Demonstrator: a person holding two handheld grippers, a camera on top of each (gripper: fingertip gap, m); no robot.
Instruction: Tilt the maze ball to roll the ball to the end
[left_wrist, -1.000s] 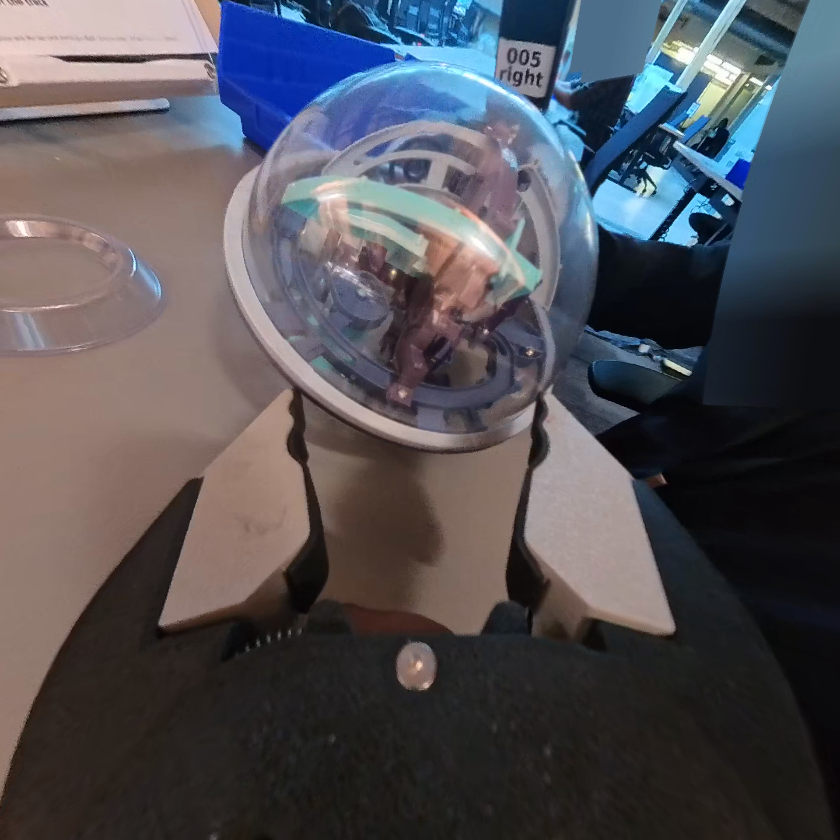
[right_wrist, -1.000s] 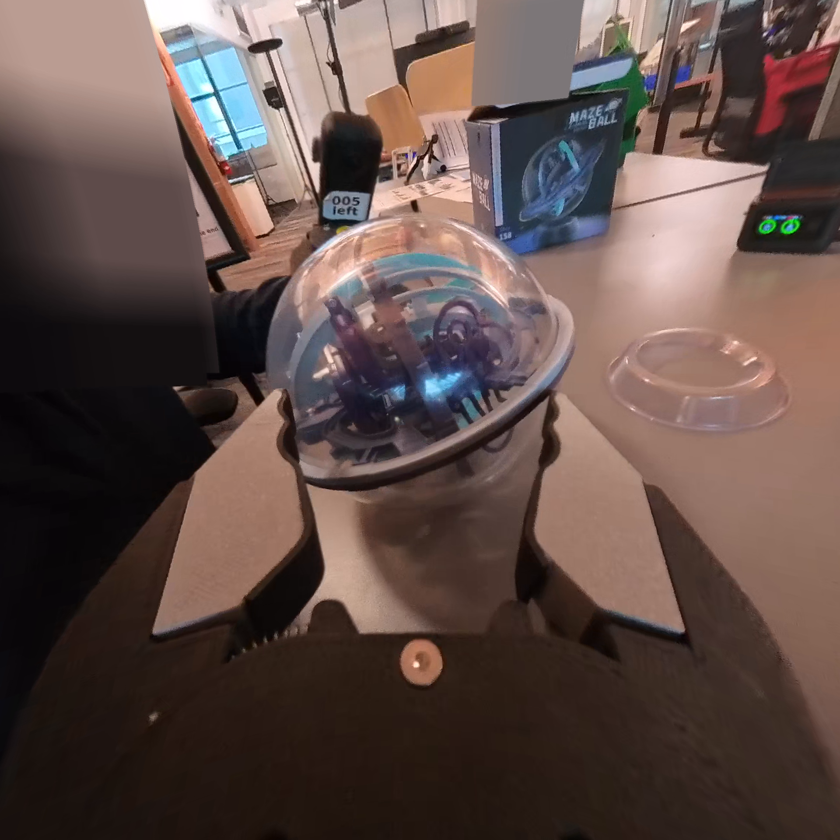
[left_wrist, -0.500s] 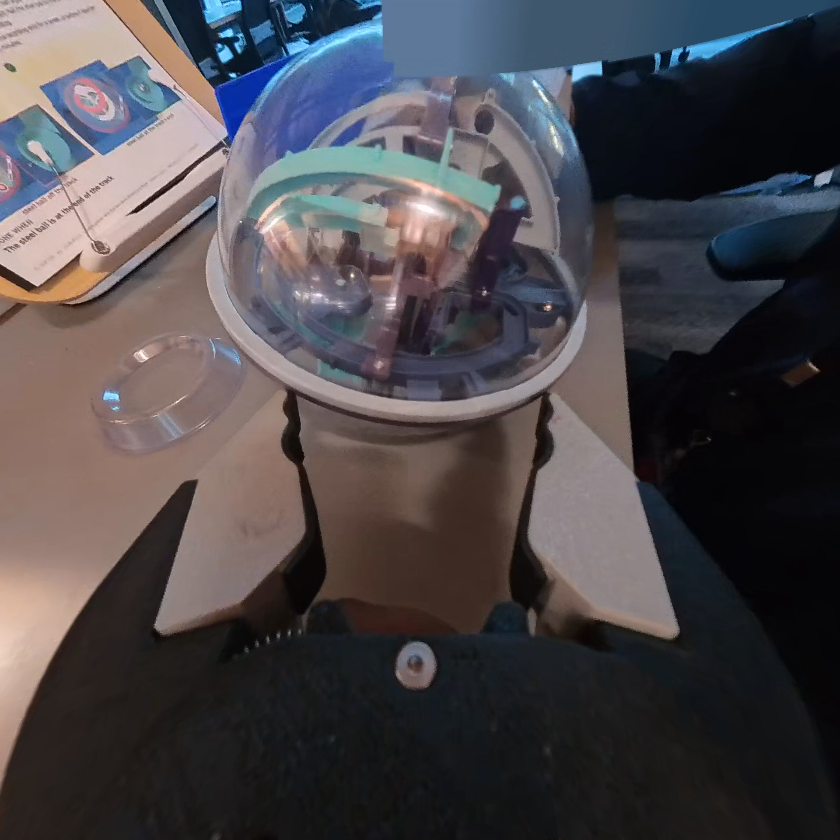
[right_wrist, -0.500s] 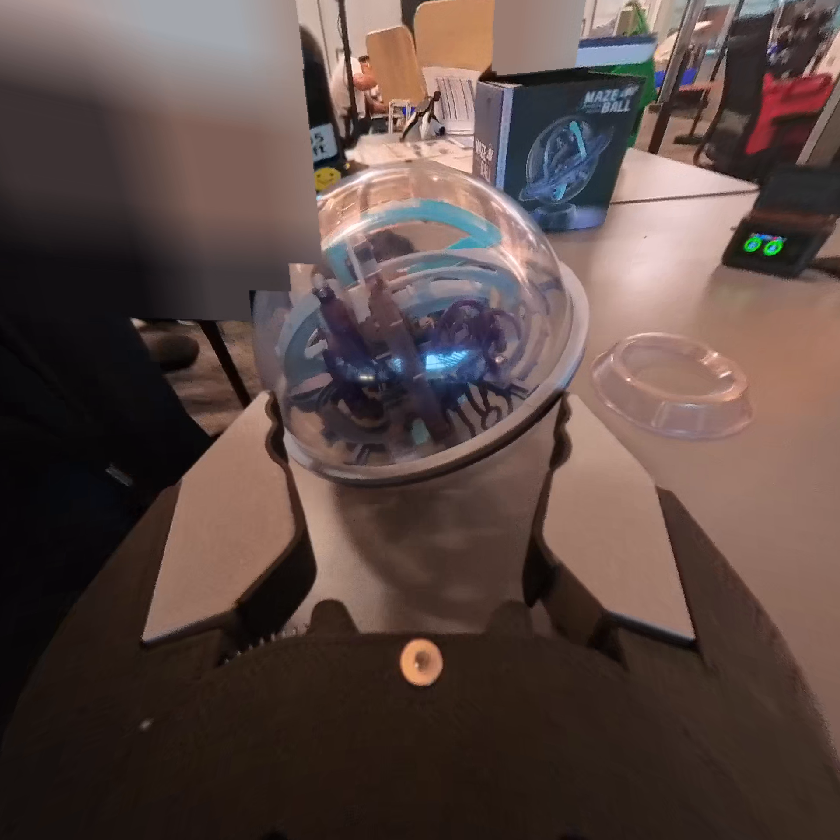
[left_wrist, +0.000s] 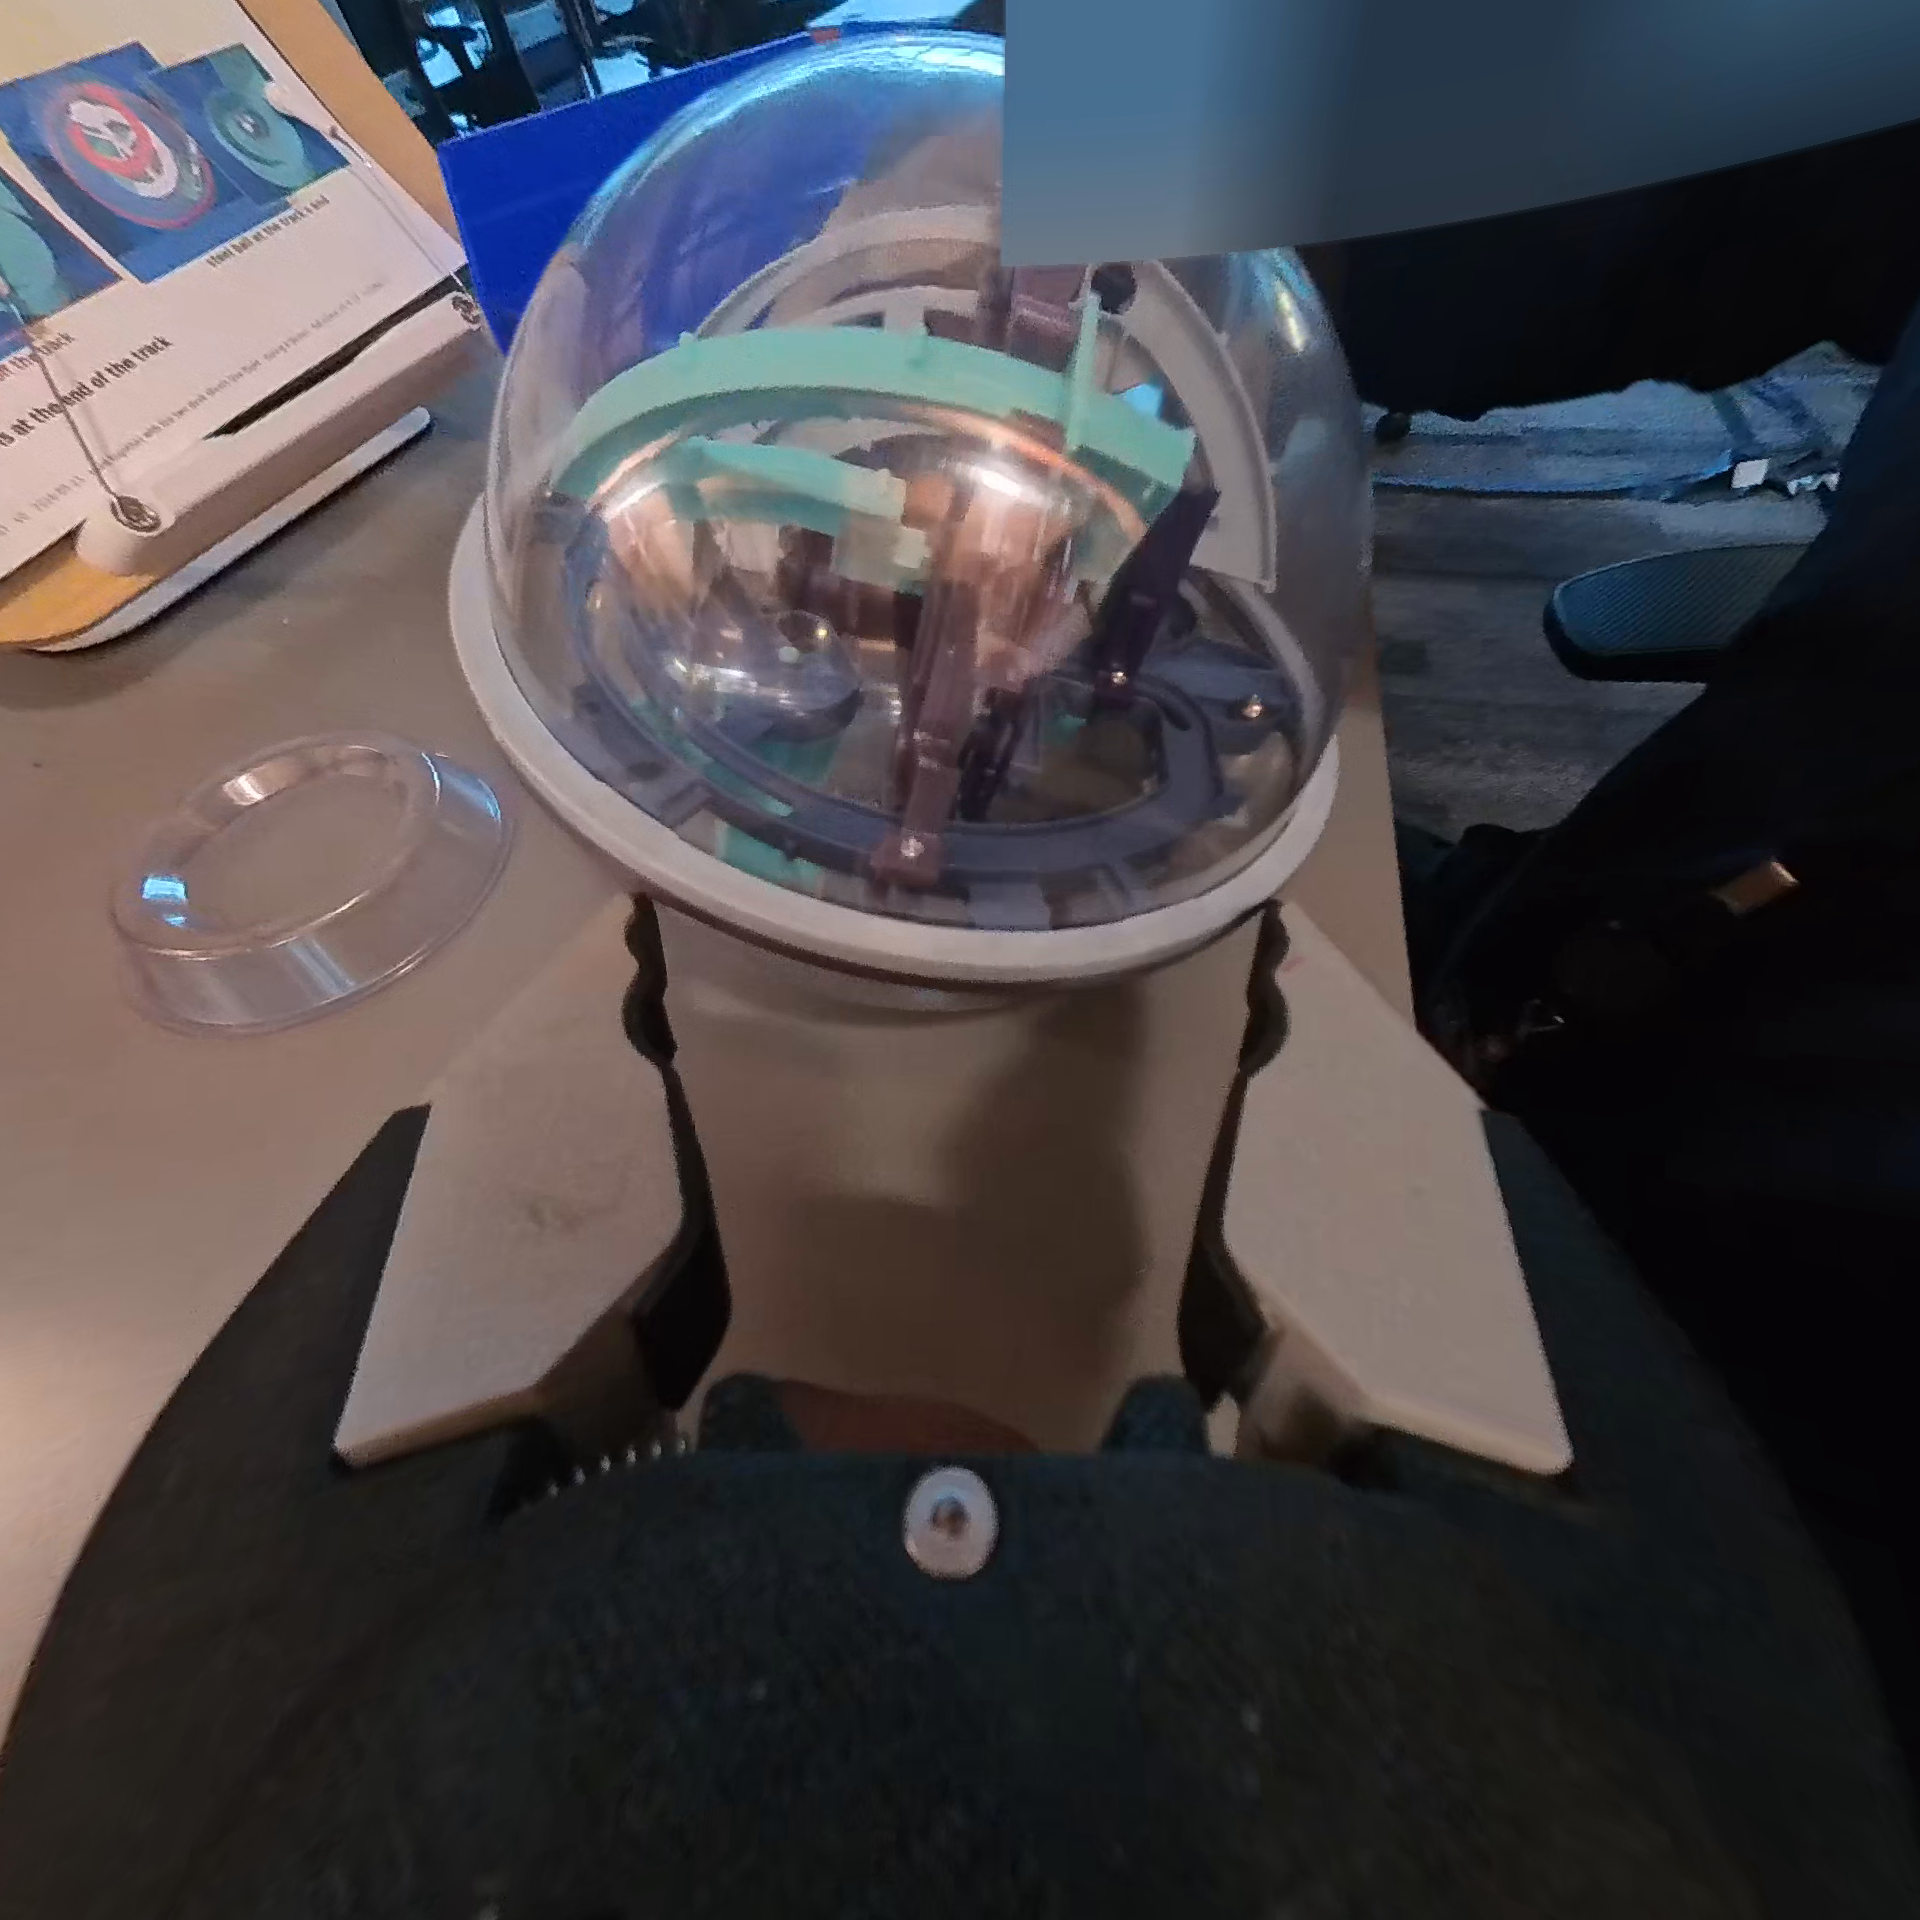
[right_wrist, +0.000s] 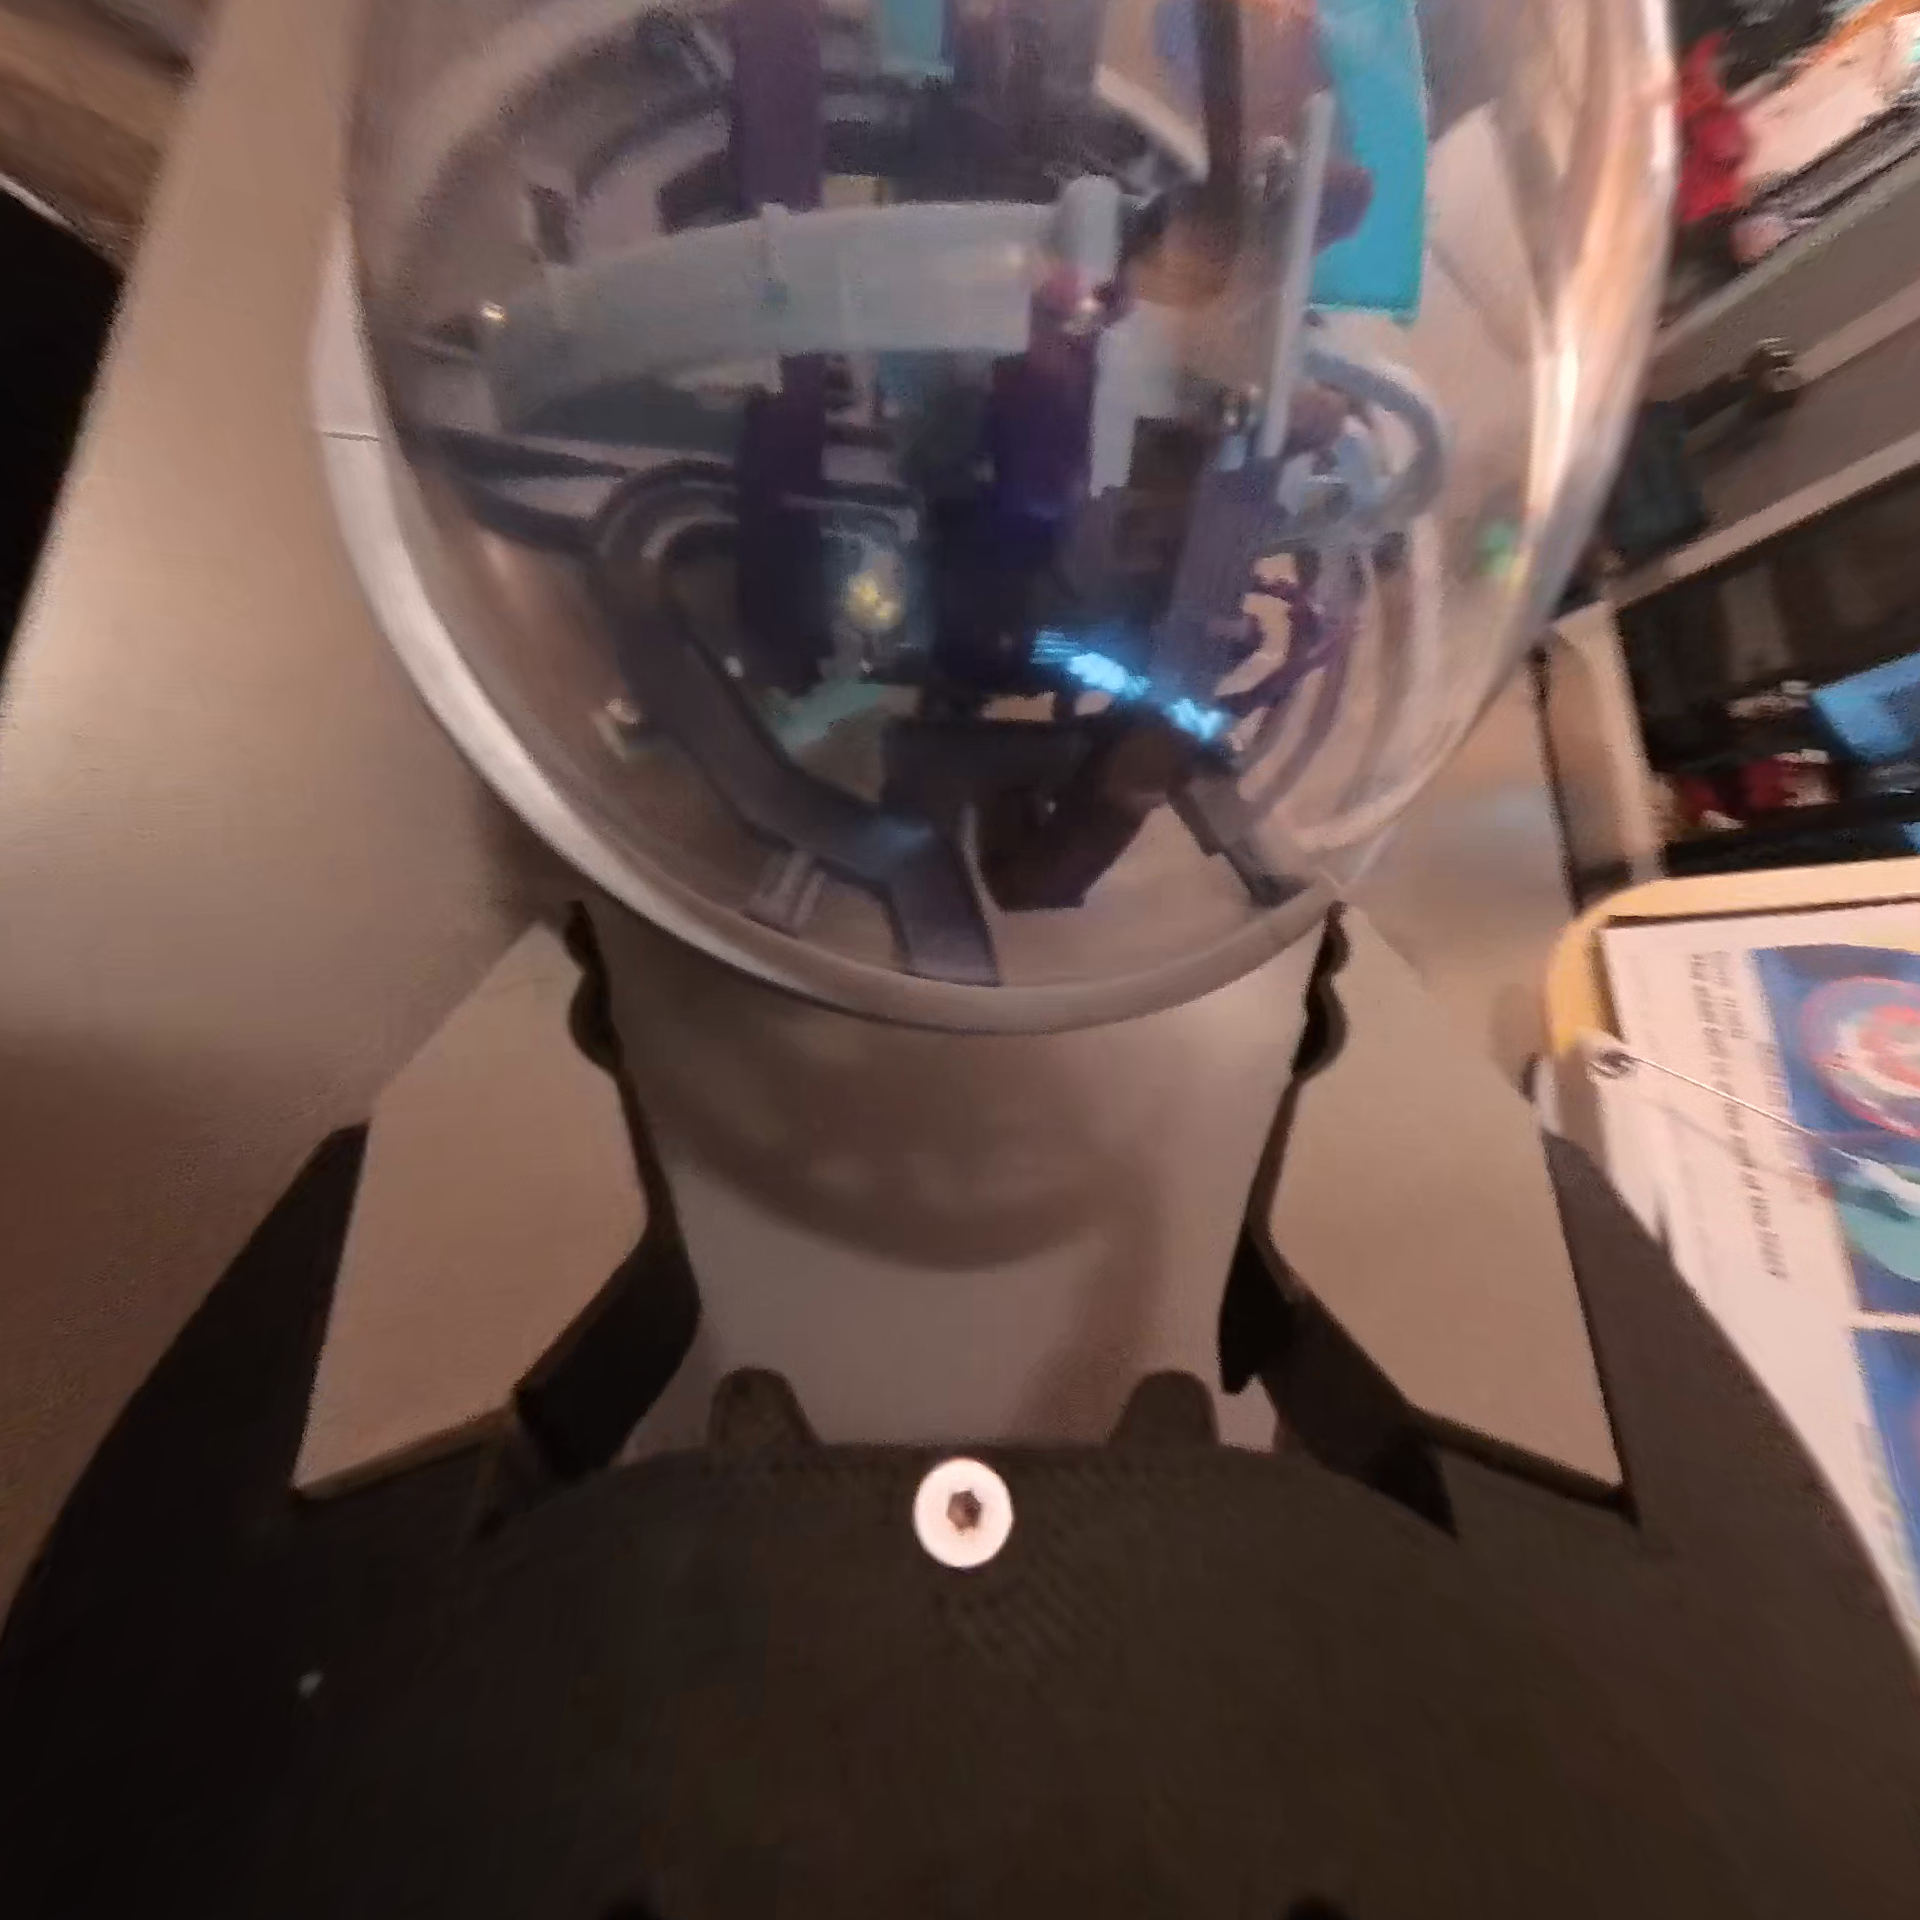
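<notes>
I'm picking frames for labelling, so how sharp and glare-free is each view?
Left wrist view: mostly sharp, with a warm glare patch on the maze ball dome; the clear plastic ring is crisp. Right wrist view: motion-blurred throughout, the maze ball tracks smeared, with a bluish reflection low on the dome.

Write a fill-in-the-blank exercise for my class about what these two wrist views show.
1. The maze ball is held between two hand-held ____.
2. In the left wrist view, the clear plastic ring stand rests on the ____, to the left of the ball.
3. The curved track near the top of the dome in the left wrist view is coloured ____.

Missing words: grippers; table; green
</notes>
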